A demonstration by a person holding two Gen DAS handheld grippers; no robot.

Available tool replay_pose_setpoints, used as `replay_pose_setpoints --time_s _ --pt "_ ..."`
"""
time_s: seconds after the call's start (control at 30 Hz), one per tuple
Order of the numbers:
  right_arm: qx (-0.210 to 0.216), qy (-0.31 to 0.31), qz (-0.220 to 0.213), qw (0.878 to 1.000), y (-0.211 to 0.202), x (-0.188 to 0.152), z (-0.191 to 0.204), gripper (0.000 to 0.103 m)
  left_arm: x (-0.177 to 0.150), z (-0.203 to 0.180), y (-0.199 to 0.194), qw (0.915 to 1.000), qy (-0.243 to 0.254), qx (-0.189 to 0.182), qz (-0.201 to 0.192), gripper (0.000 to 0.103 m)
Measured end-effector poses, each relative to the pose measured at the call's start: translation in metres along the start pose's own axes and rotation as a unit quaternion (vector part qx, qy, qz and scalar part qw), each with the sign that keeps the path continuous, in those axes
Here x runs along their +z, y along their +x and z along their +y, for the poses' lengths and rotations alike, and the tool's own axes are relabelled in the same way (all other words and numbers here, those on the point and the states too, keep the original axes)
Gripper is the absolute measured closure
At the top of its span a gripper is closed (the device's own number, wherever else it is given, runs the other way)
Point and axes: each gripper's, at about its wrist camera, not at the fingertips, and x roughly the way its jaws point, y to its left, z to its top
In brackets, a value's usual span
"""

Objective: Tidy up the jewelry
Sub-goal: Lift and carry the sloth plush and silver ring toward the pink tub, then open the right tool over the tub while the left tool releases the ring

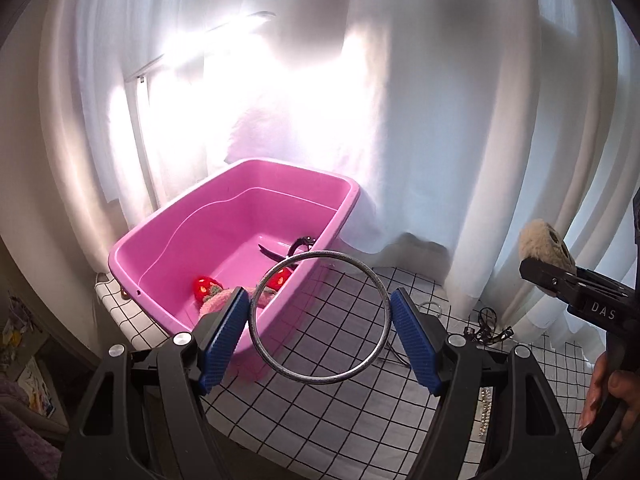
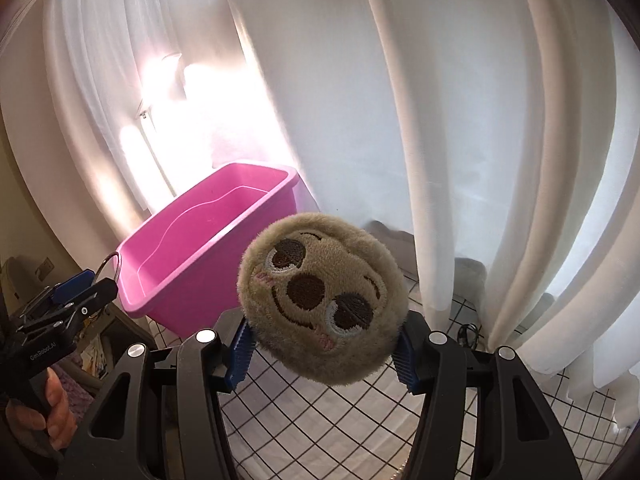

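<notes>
My left gripper (image 1: 320, 330) is shut on a silver bangle (image 1: 378, 286), held upright between its blue pads just in front of the pink tub (image 1: 224, 184). The tub holds red strawberry hair pieces (image 1: 204, 286), a pink fluffy piece and a black hair clip (image 1: 298, 245). My right gripper (image 2: 322, 350) is shut on a round beige plush with a sloth face (image 2: 322, 298), held above the checked cloth; it also shows at the right of the left wrist view (image 1: 546, 246). The left gripper shows at the left of the right wrist view (image 2: 86, 286).
White curtains (image 2: 460, 120) hang close behind the table. The table has a white cloth with a black grid (image 1: 340, 408). A small black jewelry piece (image 1: 486, 328), a silver ring (image 1: 434, 307) and a bead strand (image 1: 485, 410) lie on the cloth at the right.
</notes>
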Motion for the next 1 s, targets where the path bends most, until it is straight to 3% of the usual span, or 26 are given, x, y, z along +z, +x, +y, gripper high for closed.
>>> replay_pose_setpoints --time_s 0.13,0.27,0.43,0.6,0.77,1.0 --pt "0.007 -0.011 0.006 1.000 0.027 0.022 0.030 0.048 0.017 0.028 0.014 0.9999 0.008 0.000 -0.008 0.032" --pt "0.027 -0.047 0.006 0.998 0.051 0.052 0.056 0.048 0.031 0.056 0.036 0.9996 -0.029 0.003 0.000 0.032" --pt "0.070 -0.095 0.006 0.993 0.089 0.087 0.083 0.048 0.046 0.078 0.057 0.9977 -0.053 0.041 -0.003 0.032" --pt "0.100 -0.131 0.025 0.986 0.128 0.103 0.111 0.048 0.057 0.098 0.072 0.9957 -0.077 0.050 -0.008 0.032" --pt "0.111 -0.121 0.061 0.985 0.163 0.101 0.133 0.048 0.065 0.119 0.098 0.9958 -0.084 0.035 0.013 0.032" --pt "0.088 -0.074 0.067 0.991 0.191 0.105 0.156 0.048 0.078 0.157 0.130 0.9972 -0.058 0.024 0.040 0.032"
